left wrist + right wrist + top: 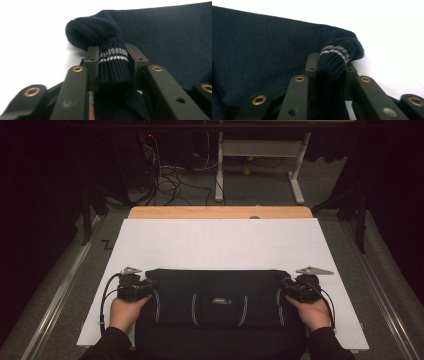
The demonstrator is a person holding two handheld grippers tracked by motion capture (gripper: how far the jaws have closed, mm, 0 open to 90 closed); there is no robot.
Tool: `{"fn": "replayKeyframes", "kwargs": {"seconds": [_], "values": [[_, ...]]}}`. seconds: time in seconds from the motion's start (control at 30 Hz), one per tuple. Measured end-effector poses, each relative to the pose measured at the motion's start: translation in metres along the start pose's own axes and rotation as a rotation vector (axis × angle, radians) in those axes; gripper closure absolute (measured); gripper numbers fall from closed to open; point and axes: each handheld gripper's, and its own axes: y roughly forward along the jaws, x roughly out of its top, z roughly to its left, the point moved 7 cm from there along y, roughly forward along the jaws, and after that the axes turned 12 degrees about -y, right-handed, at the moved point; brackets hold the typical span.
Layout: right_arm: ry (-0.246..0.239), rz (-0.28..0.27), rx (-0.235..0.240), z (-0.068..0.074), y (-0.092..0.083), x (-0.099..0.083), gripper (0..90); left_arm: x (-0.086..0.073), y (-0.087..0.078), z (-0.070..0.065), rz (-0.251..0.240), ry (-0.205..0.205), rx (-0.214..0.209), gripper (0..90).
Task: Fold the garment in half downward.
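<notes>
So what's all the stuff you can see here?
Garment: one, dark navy with pale stripes, folded at the near edge of the sheet.
Ribbed cuffs: two, navy with two pale stripes, one at each end of the garment, each pinched by a gripper.
Sheet: one, white, covering the table.
Table: one, wooden, edge showing beyond the sheet.
Desk frame: one, white, on the floor behind.
Cables: several, on the floor behind.
Left gripper: black, shut on the left cuff.
Right gripper: black, shut on the right cuff.
</notes>
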Motion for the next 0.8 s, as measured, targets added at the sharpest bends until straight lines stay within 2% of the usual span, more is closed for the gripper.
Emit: {"fn": "replayKeyframes", "kwargs": {"seconds": [0.1,0.2,0.37,0.47,0.53,0.6,0.63,0.7,0.8], "values": [[-0.024,-0.01,-0.009,0.002,0.0,0.0,77.9,-0.001,-0.001,0.001,-0.007,-0.007,-0.042,70.5],[-0.031,-0.032,-0.009,0.002,-0.002,-0.001,78.6,-0.001,-0.003,0.0,-0.026,0.003,-0.05,72.2],[-0.063,-0.096,-0.046,0.002,-0.014,0.003,78.9,0.003,-0.014,-0.003,-0.104,0.012,-0.093,74.1],[-0.08,-0.144,-0.066,0.004,-0.024,0.007,78.9,0.006,-0.021,-0.009,-0.146,0.029,-0.101,74.3],[-0.1,-0.161,-0.075,0.005,-0.028,0.011,78.8,0.01,-0.03,-0.017,-0.177,0.037,-0.126,74.7],[-0.121,-0.172,-0.075,0.007,-0.032,0.015,78.8,0.015,-0.041,-0.026,-0.204,0.092,-0.115,74.7],[-0.125,-0.183,-0.075,0.006,-0.035,0.017,78.8,0.017,-0.046,-0.028,-0.216,0.104,-0.119,74.7],[-0.13,-0.205,-0.082,0.005,-0.042,0.023,78.9,0.023,-0.053,-0.031,-0.234,0.1,-0.136,74.8],[-0.143,-0.232,-0.098,0.004,-0.05,0.032,79.0,0.031,-0.056,-0.031,-0.241,0.103,-0.125,74.8]]}}
